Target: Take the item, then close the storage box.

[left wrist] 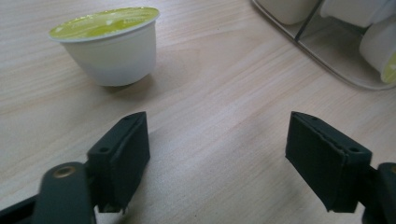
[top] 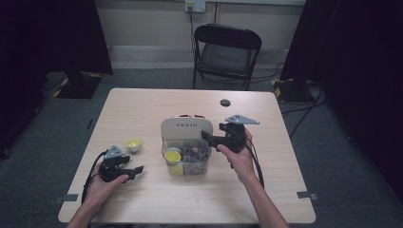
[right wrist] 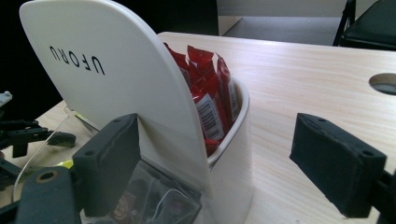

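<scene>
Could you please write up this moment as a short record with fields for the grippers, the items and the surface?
surface: light wooden table
organiser: white and clear organiser at the table's middle, red sachets in its rear pocket
loose item: capsule with a yellow-green lid, upright on the table, left of the organiser
left gripper: open, low over the table, capsule ahead of its jaws, untouched
right gripper: open, jaws either side of the organiser's end
</scene>
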